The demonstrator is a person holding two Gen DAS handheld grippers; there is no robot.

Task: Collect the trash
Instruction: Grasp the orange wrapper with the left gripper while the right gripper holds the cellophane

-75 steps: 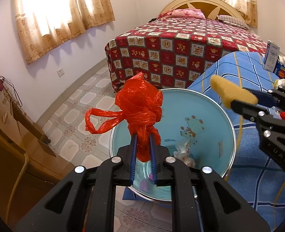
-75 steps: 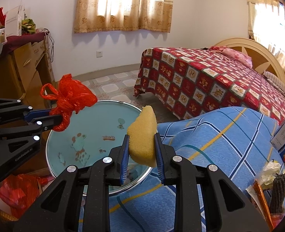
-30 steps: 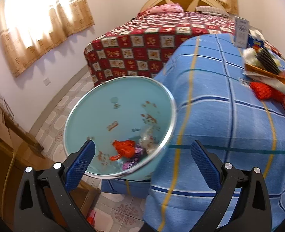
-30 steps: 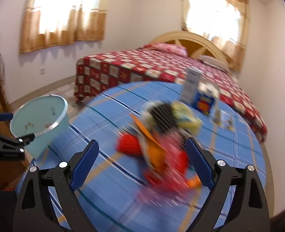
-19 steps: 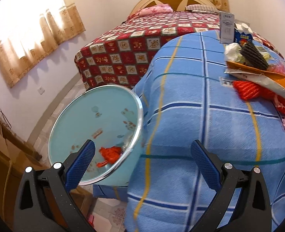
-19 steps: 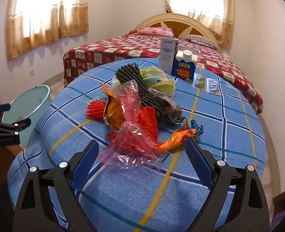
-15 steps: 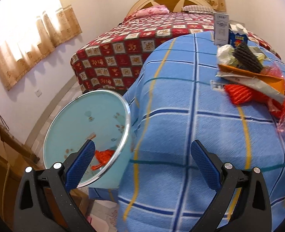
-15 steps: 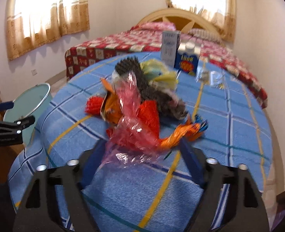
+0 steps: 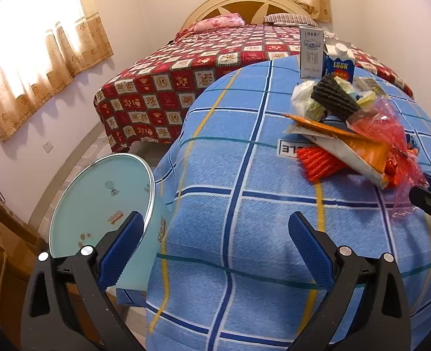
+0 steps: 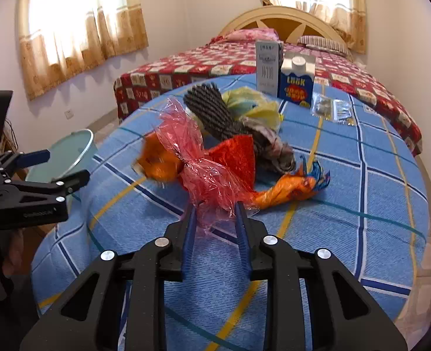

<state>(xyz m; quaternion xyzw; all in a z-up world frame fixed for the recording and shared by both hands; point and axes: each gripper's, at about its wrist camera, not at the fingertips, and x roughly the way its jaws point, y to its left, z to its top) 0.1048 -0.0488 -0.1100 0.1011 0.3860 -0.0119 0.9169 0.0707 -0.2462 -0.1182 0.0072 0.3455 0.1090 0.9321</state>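
Big bed [image 10: 186,67] w/ red patterned cover sits at the back, then the table [image 10: 347,204] in a blue checked cloth up front. Pale green bin [image 9: 98,201] stands on the floor just beside the table's edge, tilted look from the left cam. Left gripper [image 9: 215,234] hovers over the table edge nr the bin, fingers wide apart, nothing in them. Right gripper [image 10: 215,213] is low over the cloth, level, fingers partly closed either side of the pink plastic wrap [image 10: 203,172]; can't tell if it's pinched yet. Trash pile mid-table: wrap on top, orange bag [image 10: 160,161] & twisted orange wrapper [image 10: 288,190] beside it, dark ribbed piece [image 10: 212,111] behind. Two cartons, grey [image 10: 266,67] & blue [image 10: 296,82], stand upright past the pile.
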